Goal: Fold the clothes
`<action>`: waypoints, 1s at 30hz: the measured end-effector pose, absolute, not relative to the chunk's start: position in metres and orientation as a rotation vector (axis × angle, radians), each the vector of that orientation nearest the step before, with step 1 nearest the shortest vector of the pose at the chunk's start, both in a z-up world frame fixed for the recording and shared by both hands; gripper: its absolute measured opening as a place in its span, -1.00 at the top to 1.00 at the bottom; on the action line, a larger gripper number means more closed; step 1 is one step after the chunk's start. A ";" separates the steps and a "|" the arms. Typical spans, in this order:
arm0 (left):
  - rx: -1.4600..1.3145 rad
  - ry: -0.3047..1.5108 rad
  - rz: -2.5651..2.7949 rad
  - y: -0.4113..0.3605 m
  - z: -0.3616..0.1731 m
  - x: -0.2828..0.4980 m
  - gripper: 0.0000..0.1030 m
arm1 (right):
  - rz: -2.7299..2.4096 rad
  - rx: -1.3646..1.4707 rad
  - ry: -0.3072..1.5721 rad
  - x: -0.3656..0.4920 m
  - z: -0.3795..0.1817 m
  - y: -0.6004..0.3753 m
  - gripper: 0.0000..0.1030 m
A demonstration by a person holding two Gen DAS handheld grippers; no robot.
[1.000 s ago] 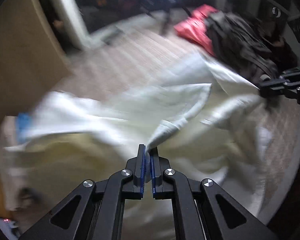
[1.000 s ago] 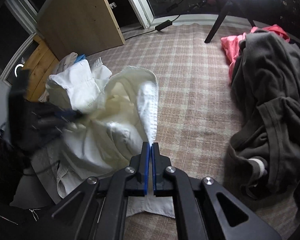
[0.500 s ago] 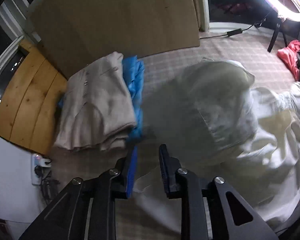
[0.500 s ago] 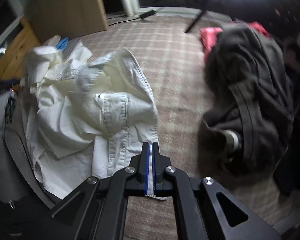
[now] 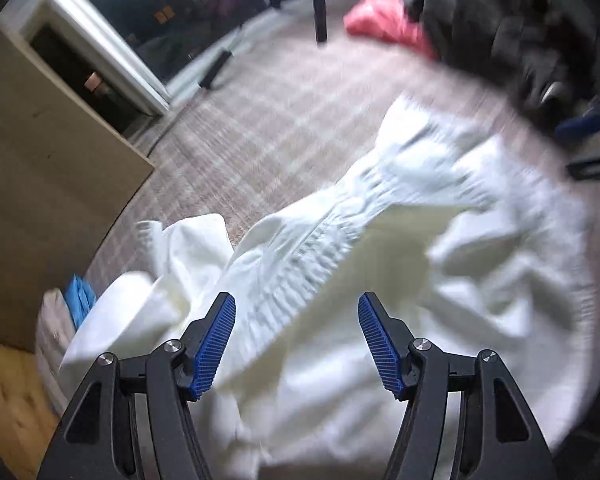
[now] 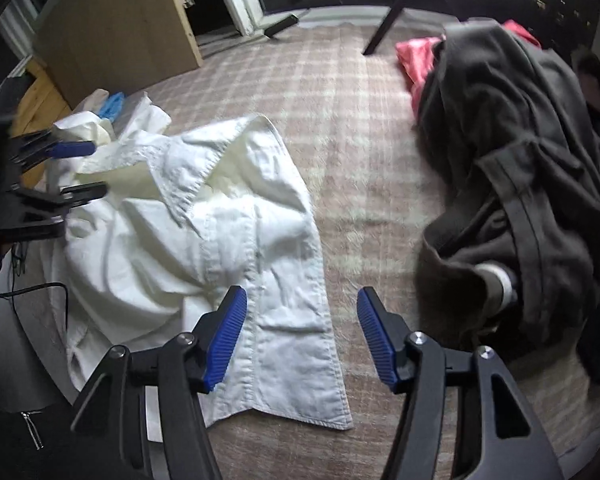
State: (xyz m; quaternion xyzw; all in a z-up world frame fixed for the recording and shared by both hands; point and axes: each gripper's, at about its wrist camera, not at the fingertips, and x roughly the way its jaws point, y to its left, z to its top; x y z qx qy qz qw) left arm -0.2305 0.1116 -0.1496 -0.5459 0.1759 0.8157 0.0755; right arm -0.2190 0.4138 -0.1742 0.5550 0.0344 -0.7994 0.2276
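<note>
Both grippers had let go since a second before, when each was pinched shut on an edge of the white shirt; the garment, then held up off the floor, now lay dropped on the checked carpet. The left gripper stood with its jaws wide apart and nothing between them, hovering over the shirt's gathered middle. The right gripper was likewise spread and empty, straddling the button placket near the hem.

The shirt lay crumpled rather than flat: collar turned up toward the far end, one front panel stretched out toward the right gripper, the remainder bunched at the left. I judged it had been laid down so that it could be spread and squared, since no crease or fold line was yet evident.

A dark grey garment sat heaped well apart to the right, over a pink one. A small stack, beige and blue, lay by the wooden board; the left wrist view was blurred.
</note>
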 end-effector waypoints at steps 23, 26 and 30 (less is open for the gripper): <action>-1.409 0.157 2.493 0.048 -0.050 -0.211 0.90 | -2.090 1.424 0.291 -0.235 -0.178 0.341 0.94; -1.363 0.135 2.548 0.032 -0.030 -0.190 0.90 | -2.139 1.318 0.322 -0.247 -0.138 0.330 0.94; -1.362 0.129 2.537 0.038 -0.022 -0.146 0.89 | -2.264 1.175 0.378 -0.268 -0.072 0.334 0.94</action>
